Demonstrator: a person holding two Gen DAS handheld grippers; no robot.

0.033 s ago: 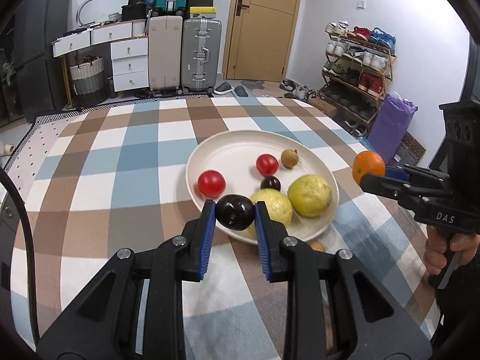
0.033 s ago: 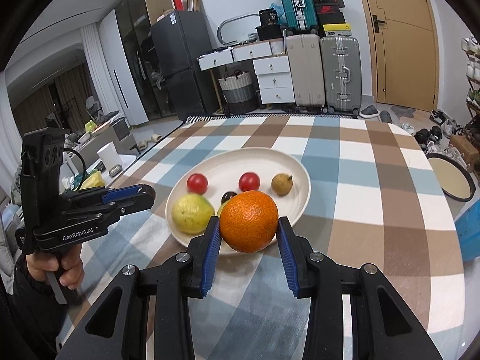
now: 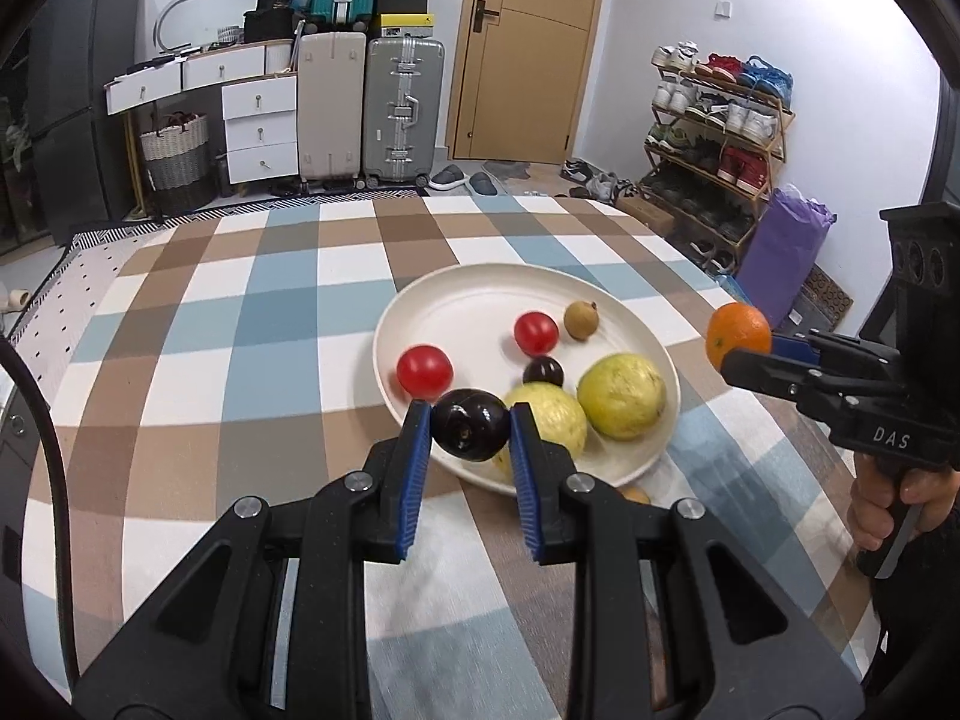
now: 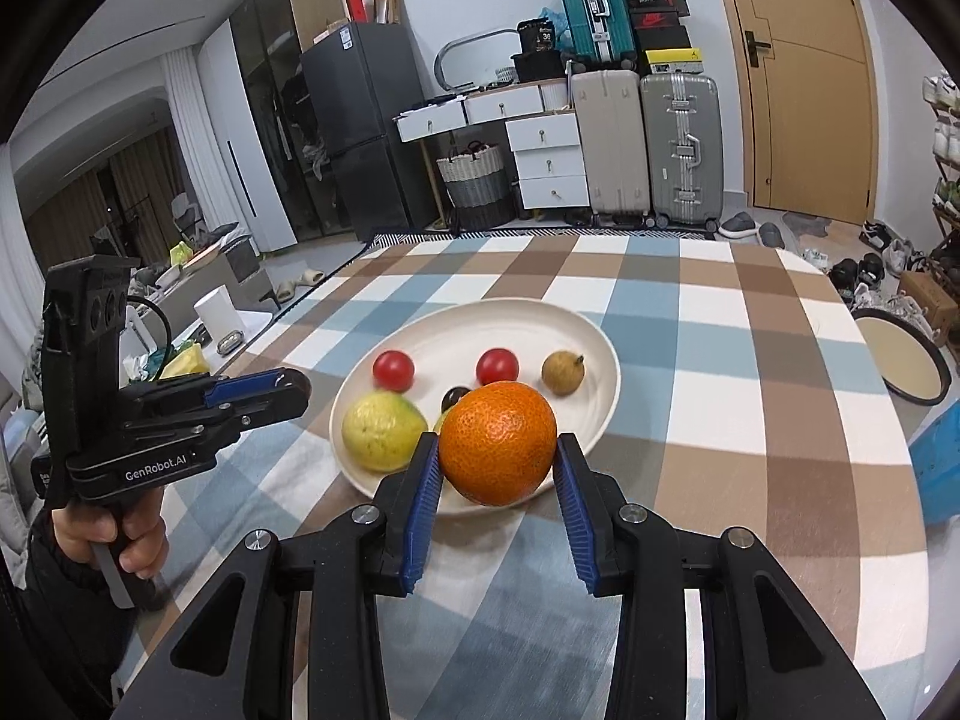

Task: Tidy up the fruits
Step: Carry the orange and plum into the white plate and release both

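Orange and near-black were the two colours in play: the right tongs (image 4: pixel 497 462) were closed on an orange (image 4: pixel 497 443) at lower centre of the right wrist view, and the left tongs (image 3: pixel 469 432) were clamped tight on a dark plum (image 3: pixel 470 425) at lower centre of the left wrist view. Both fruits hung above the near rim of the cream plate (image 3: pixel 480 285), so the step in hand looked like carrying fruit to the plate. The next move would seem to call for lowering each fruit onto a bare patch and only then easing the blue pads (image 3: pixel 414 480) apart, since round fruit could roll off the shallow rim.

The plate sat mid-frame on the checked cloth of the table (image 3: pixel 240 324). It held two red tomatoes (image 3: pixel 424 369), a small dark fruit (image 3: pixel 543 371), a small brown fruit (image 3: pixel 581 319) and two yellow-green fruits (image 3: pixel 622 397); the back half lay bare. A second round tray (image 4: pixel 900 360) rested off the table at the right edge of the right wrist view, apparently empty
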